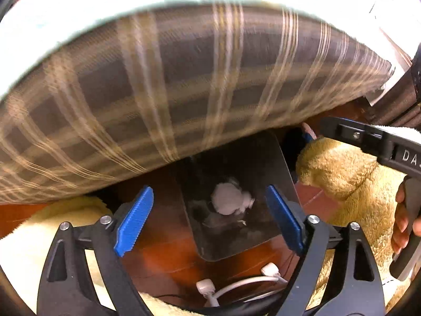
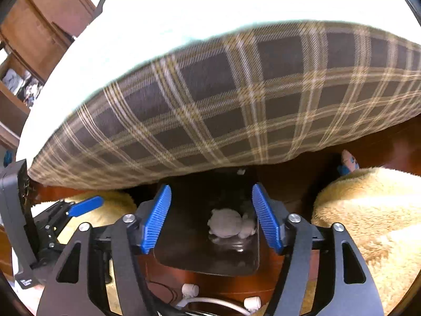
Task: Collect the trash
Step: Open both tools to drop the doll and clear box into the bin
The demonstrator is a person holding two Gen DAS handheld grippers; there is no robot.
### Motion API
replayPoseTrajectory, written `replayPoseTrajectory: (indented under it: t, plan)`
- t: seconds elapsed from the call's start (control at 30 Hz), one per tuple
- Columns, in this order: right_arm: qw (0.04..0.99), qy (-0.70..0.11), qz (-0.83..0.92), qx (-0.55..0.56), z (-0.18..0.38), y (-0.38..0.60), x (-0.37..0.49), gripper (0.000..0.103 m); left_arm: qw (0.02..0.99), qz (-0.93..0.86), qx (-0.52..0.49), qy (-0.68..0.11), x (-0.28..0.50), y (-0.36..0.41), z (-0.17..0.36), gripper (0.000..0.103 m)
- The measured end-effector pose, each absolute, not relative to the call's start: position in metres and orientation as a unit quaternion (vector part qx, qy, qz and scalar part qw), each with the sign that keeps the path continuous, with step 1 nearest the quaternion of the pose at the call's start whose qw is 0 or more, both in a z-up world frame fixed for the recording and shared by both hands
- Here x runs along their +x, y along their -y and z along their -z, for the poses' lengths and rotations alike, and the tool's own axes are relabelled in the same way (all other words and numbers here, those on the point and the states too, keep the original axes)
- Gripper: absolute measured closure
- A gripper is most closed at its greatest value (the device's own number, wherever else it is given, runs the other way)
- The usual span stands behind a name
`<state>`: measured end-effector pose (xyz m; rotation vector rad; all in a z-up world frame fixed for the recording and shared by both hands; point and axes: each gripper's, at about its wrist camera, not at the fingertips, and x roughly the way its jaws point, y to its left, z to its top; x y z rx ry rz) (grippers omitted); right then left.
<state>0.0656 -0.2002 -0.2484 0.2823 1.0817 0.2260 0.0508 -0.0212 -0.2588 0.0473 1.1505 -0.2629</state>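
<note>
Two grippers are both pointed down at the same spot on a reddish, glossy wooden floor (image 1: 163, 258). Room-wise it's a bedroom corner: a plaid bedcover (image 1: 184, 84), dark grey with tan and cream stripes, bulges over the edge of a bed, with wooden furniture (image 2: 34, 31) off to the side. Fluffy cream and tan shaggy fabric (image 2: 368, 218) sits on both sides of the gap.

Tucked partly under the bed edge is a dark, smooth bin (image 1: 265, 245) with rounded corners, and the crumpled white tissue wad (image 1: 230, 201) lies inside it. White cable plugs (image 1: 269, 270) lie on the floor just in front.

Left gripper (image 1: 209, 220) has its ribbed blue pads (image 1: 135, 221) spread wide, gripping nothing. Right gripper (image 2: 211, 218) is likewise spread apart and empty, hovering above the bin.
</note>
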Motion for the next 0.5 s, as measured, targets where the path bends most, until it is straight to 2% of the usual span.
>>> replayPoseTrajectory:
  t: [0.07,0.4,0.5]
  plan:
    - [0.848,-0.501,-0.103,0.135,0.238,0.205,0.064,0.026,0.842,0.119,0.022,-0.526,0.048,0.015,0.244,0.017]
    - [0.892,-0.426,-0.094,0.122,0.165,0.222,0.064,0.022,0.888,0.108,0.016,-0.446,0.042,-0.012,0.168,0.011]
    - [0.907,-0.397,-0.097,0.104,0.141,0.219,0.072,0.016,0.897,0.107,0.015,-0.429,0.047,-0.016,0.146,0.010]
